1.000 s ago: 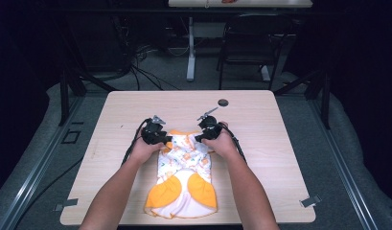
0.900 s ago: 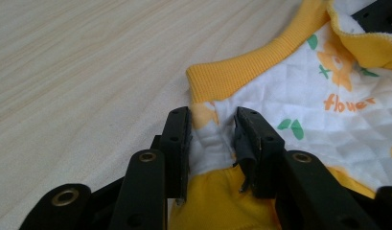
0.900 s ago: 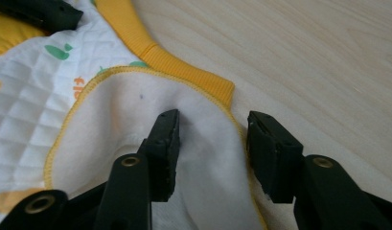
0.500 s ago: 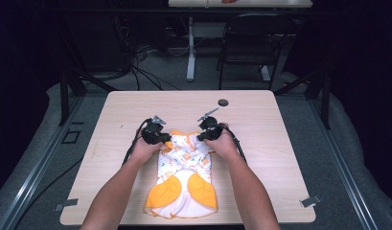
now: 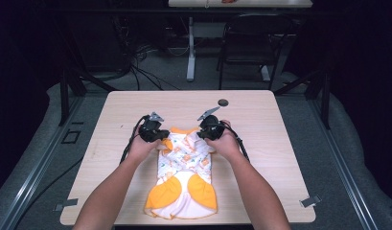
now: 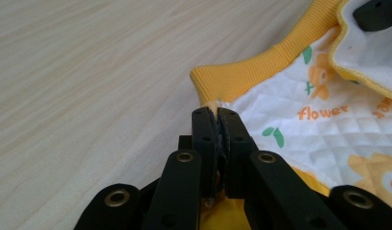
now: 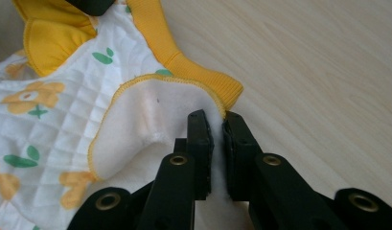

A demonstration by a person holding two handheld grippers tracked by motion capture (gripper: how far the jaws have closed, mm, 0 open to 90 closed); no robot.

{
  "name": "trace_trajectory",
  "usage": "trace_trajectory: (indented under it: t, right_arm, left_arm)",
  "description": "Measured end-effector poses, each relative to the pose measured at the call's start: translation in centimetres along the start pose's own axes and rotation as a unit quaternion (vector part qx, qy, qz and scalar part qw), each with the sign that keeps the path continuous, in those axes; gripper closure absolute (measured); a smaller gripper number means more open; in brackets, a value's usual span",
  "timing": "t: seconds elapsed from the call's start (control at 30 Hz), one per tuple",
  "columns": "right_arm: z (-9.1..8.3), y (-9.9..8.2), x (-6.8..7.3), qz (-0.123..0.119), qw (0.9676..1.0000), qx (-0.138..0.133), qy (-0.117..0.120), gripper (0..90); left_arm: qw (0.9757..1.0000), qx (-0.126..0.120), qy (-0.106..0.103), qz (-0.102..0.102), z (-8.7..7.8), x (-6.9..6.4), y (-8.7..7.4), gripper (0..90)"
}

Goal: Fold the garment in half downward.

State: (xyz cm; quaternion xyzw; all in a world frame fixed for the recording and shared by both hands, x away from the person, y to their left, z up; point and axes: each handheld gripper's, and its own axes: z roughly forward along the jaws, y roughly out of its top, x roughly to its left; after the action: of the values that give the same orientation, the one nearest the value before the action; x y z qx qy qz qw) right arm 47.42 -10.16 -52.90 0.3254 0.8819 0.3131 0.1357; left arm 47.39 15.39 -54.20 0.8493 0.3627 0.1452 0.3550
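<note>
A light wooden table [image 5: 280,158] stands on a grey floor [image 5: 356,158]. Near its far edge lies a small dark round disc [image 5: 223,102]. Beyond the table a dark chair [image 5: 253,48] stands beside the white leg of a second table [image 5: 190,52], with a tangle of black cables [image 5: 136,62] on the floor to its left. Metal rails [image 5: 35,163] run along the floor on both sides.
</note>
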Motion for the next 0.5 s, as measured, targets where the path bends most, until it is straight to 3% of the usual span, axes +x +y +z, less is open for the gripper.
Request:
trace_trajectory:
  t: [0.23,0.5]
  right_arm:
    - [-1.5,0.4,0.7,-0.019,0.9997,-0.015,-0.009,82.6]
    - [-3.1,1.3,1.4,-0.033,0.9987,-0.034,-0.019,82.5]
  left_arm:
    - [0.9998,-0.010,0.005,0.018,-1.6,-0.3,0.8,86.9]
    - [0.9992,-0.029,0.011,0.024,-3.3,-0.2,1.7,87.2]
